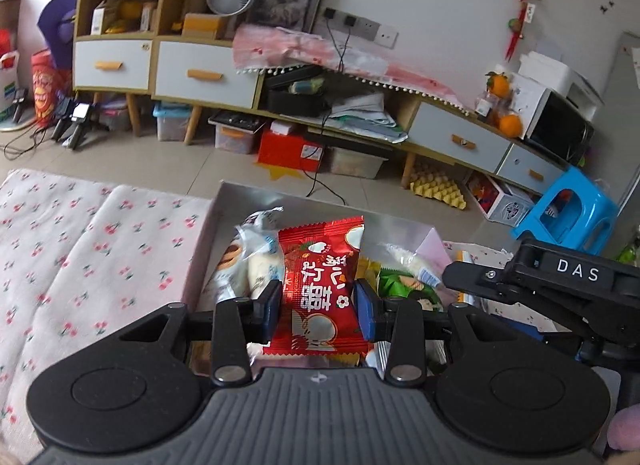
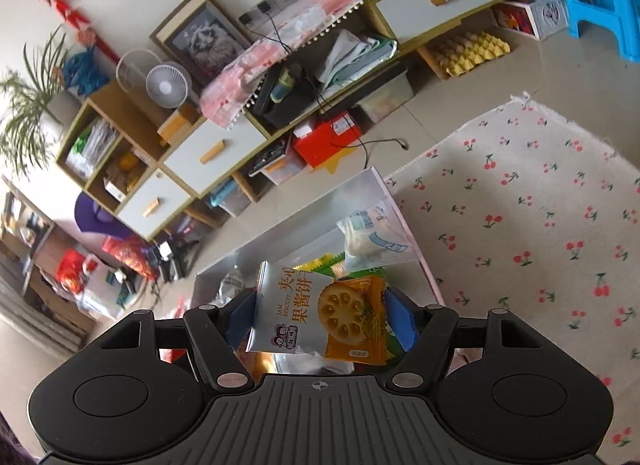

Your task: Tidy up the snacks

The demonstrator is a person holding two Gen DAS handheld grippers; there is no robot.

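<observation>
My left gripper is shut on a red snack packet with white Chinese lettering and holds it above an open silver box. The box holds several packets, among them clear bags of pale pastries and green packets. My right gripper is shut on a white-and-orange jam biscuit packet over the same box, where a clear pastry bag leans on the right wall. The other gripper's black body shows at the right of the left wrist view.
The box stands on a cherry-print cloth, which also shows in the right wrist view. Beyond it lie a tiled floor, a long low cabinet with drawers and a blue plastic stool.
</observation>
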